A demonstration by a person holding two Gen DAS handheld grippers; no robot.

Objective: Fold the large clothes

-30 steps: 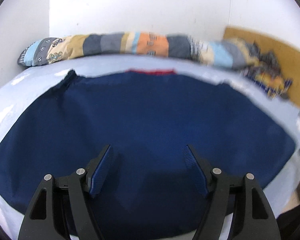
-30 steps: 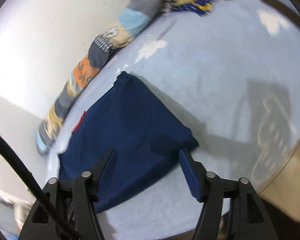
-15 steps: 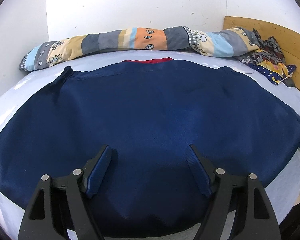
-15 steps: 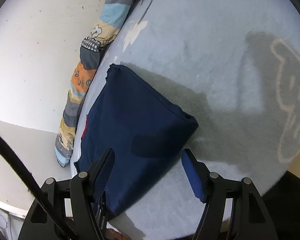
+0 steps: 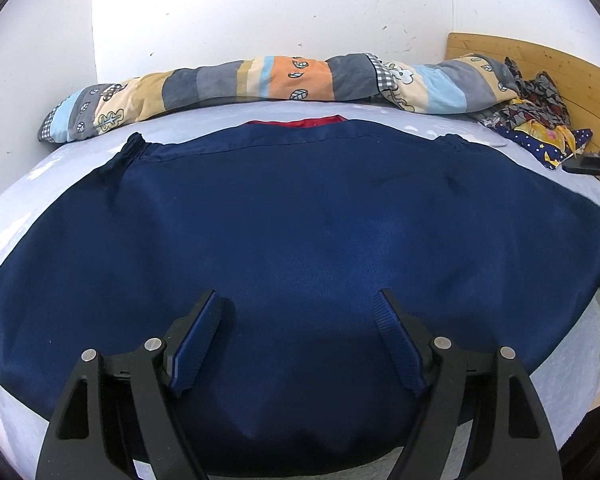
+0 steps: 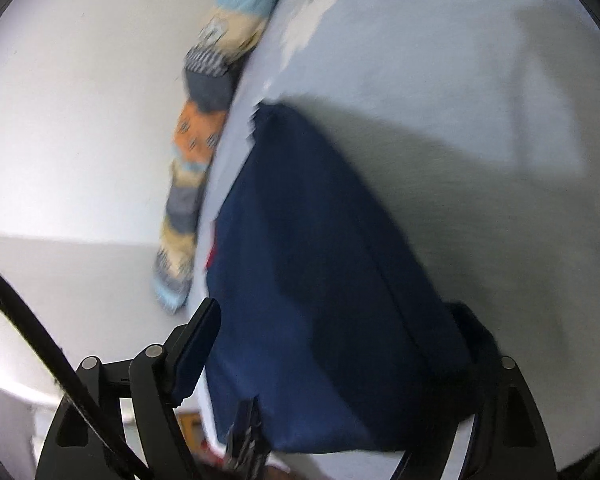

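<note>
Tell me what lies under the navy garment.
The navy garment lies flat on a pale blue bedsheet, with a red strip peeking out at its far edge. Whatever else it covers is hidden.

No writing, label, brand, number or sign can be read in either view; the patchwork bolster at twelve o'clock in the left view carries only leaf and tree drawings, no letters; the navy garment shows a plain red strip at its far edge, unmarked; the right view is blurred, so any small print there cannot be told.
</note>
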